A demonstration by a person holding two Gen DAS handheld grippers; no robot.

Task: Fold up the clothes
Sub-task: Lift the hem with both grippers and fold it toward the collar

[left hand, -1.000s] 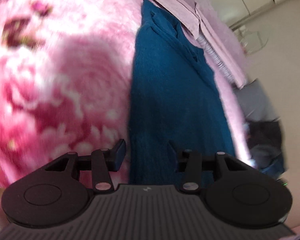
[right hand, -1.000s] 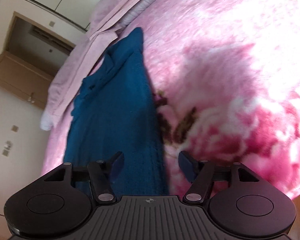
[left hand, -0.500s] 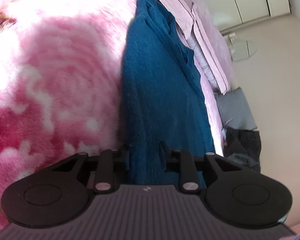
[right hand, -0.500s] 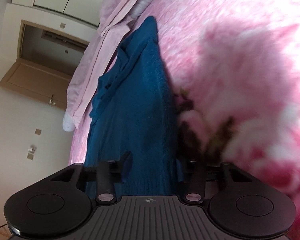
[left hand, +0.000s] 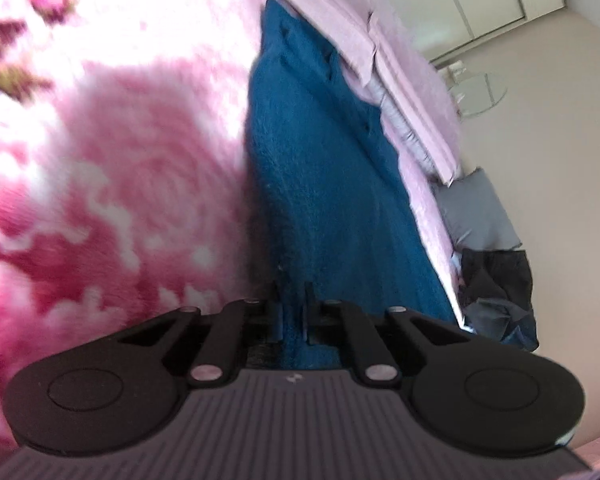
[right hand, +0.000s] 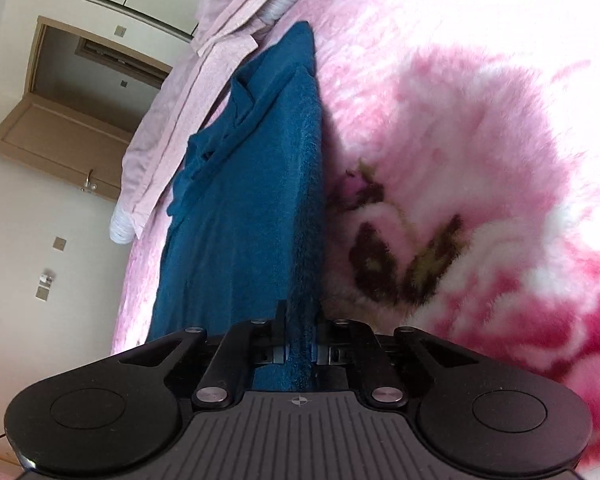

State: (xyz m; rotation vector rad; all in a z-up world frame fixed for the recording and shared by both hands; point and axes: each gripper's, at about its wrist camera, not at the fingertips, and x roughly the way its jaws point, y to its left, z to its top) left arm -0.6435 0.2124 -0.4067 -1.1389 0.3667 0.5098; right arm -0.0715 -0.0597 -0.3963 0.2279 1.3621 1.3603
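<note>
A teal blue fleecy garment (left hand: 320, 180) lies lengthwise on a pink floral blanket (left hand: 120, 160), stretching away from me toward the pillows. In the left wrist view my left gripper (left hand: 293, 300) has its jaws closing tight on the garment's near left edge, with fabric pinched between the pads. The right wrist view shows the same garment (right hand: 240, 220) on the blanket (right hand: 480, 140). There my right gripper (right hand: 300, 316) is closing down on the near right edge, and a ridge of blue fabric stands up between its fingers. Collar folds show at the far end.
Pale pink pillows and sheet (left hand: 400, 80) (right hand: 180, 120) lie beyond the garment. Past the bed's edge are a grey cushion (left hand: 476, 212), a dark heap of clothes (left hand: 496, 292) and a round glass table (left hand: 476, 92). An open wooden door (right hand: 60, 140) is on the other side.
Both grippers went from open above the garment's near end to shut on its two edges. The fabric now bunches up between each pair of fingers.
</note>
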